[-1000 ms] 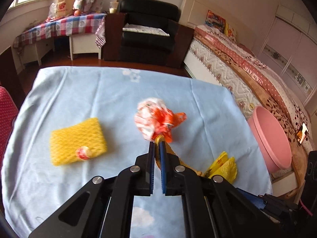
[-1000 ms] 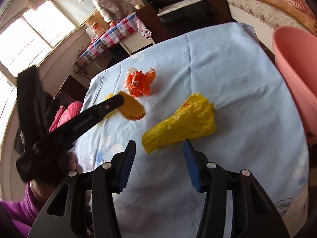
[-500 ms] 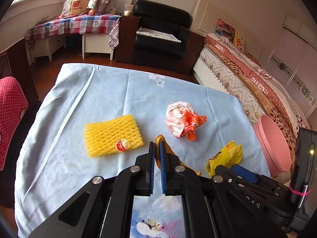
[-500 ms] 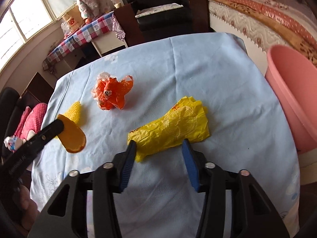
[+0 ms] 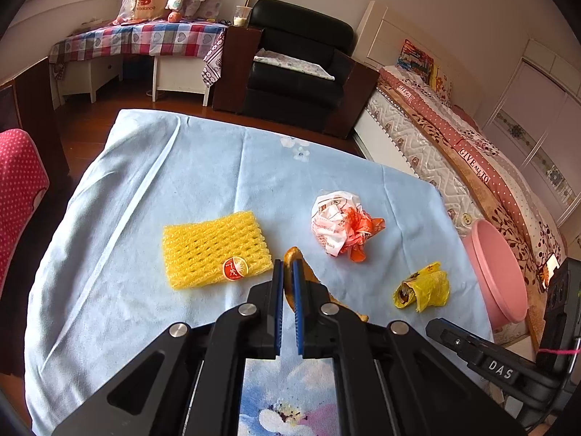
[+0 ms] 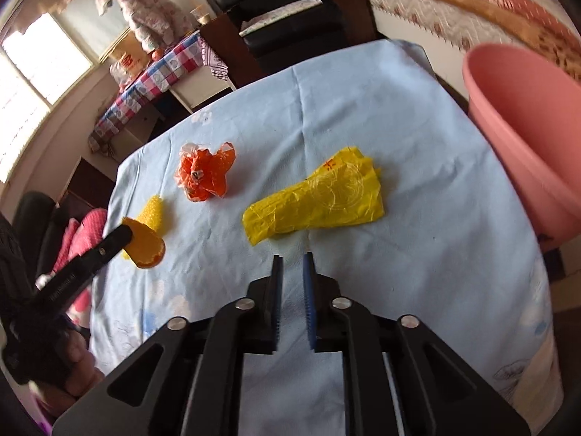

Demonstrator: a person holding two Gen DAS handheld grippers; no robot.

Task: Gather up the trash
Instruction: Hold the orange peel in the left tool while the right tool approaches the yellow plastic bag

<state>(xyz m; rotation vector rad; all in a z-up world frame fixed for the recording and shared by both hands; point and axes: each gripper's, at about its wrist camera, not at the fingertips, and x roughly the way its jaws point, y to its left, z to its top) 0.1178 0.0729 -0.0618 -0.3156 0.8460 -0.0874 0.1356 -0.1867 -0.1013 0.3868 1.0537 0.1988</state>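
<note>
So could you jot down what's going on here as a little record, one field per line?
Left claw: shut on orange peel, lifted off the table
Right claw: nearly shut, empty, just short of yellow bag
Still lying on cloth: yellow bag, foam net, orange wrapper
Pink tub: beside the table's right edge
Trash in tub: cannot tell
</note>
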